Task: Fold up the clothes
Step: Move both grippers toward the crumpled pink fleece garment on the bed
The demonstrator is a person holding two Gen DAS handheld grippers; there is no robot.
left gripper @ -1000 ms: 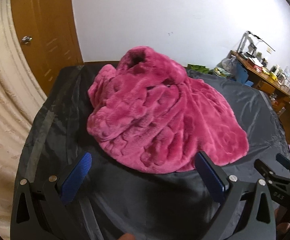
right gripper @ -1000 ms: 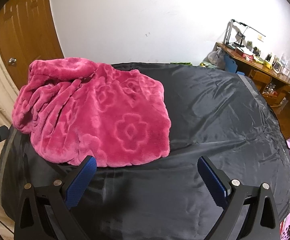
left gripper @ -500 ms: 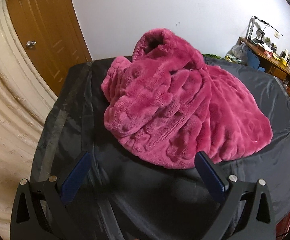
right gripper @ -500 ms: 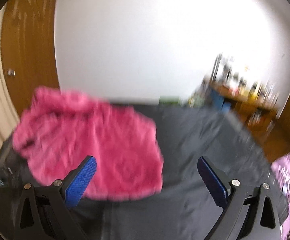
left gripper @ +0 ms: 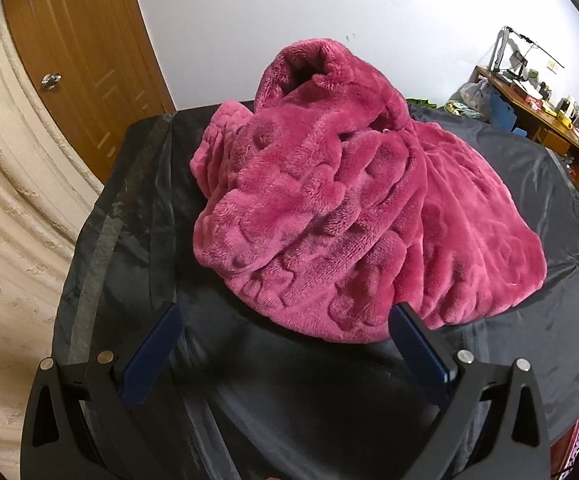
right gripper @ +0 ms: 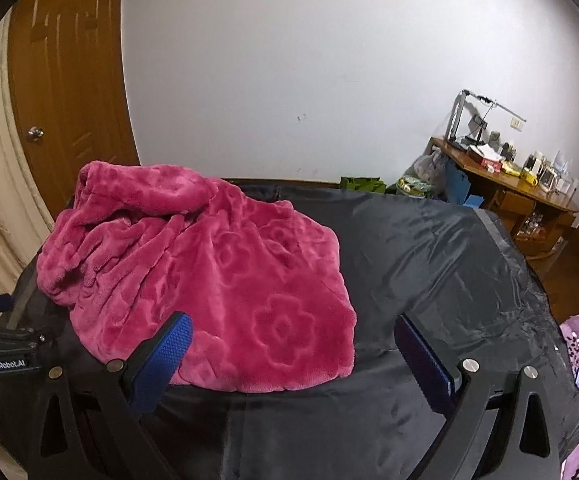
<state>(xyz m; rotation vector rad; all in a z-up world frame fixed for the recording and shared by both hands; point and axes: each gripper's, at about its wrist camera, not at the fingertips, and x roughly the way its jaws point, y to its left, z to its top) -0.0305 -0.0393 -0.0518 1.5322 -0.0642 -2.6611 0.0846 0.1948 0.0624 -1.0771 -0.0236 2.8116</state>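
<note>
Plush magenta fleece garment with embossed flowers: heaped, unfolded, on black sheet-covered table, toward left side. Left gripper and right gripper spread wide, empty, just short of near hem, probably lining up first grasp.

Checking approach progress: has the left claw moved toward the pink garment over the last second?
Yes. The left claw has advanced toward the pink garment, which looms larger against the door.
</note>
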